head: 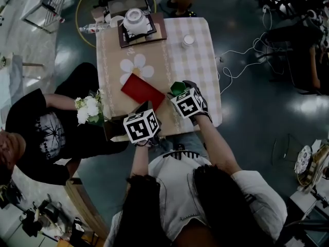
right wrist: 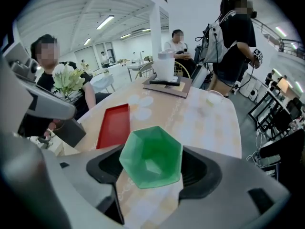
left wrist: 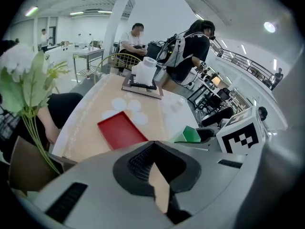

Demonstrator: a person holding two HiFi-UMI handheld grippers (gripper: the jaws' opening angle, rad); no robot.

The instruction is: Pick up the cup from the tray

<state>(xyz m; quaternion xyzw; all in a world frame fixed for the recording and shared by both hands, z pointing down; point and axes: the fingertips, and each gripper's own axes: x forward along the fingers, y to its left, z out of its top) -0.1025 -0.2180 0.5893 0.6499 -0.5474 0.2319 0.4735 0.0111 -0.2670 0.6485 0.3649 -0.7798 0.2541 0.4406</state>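
Between the jaws of the right gripper point(right wrist: 152, 162) sits the green faceted cup point(head: 178, 88), mouth up, with a dark pad pressed against each side of it. The jaws stand fairly wide, closed only as far as the cup's walls allow. Whether the cup's base touches the cloth or hangs just above it I cannot tell. The cup is off the red tray point(head: 142, 90). That tray lies just to its left, set at a slant on the table point(head: 208, 81), with nothing in it.

The left gripper point(left wrist: 153, 149) hangs beside the right one at the near edge of the table. Its jaw tips meet, with only a thin sliver of cloth showing behind them, and nothing is held. Its marker cube stands close to the tray's near corner in the head view.

Beyond the cup the checked cloth is bare up to a small white dish point(head: 188, 40) near the far right. A wooden board point(head: 159, 32) carrying a white pot point(head: 135, 19) takes the far middle, and a bottle point(head: 95, 28) lies at the far left corner. The right edge of the table is near the cup, with open floor and cables past it. On the left side a bunch of white flowers point(head: 88, 108) stands at the edge, and a seated person in a black shirt point(head: 43, 133) is close against it.
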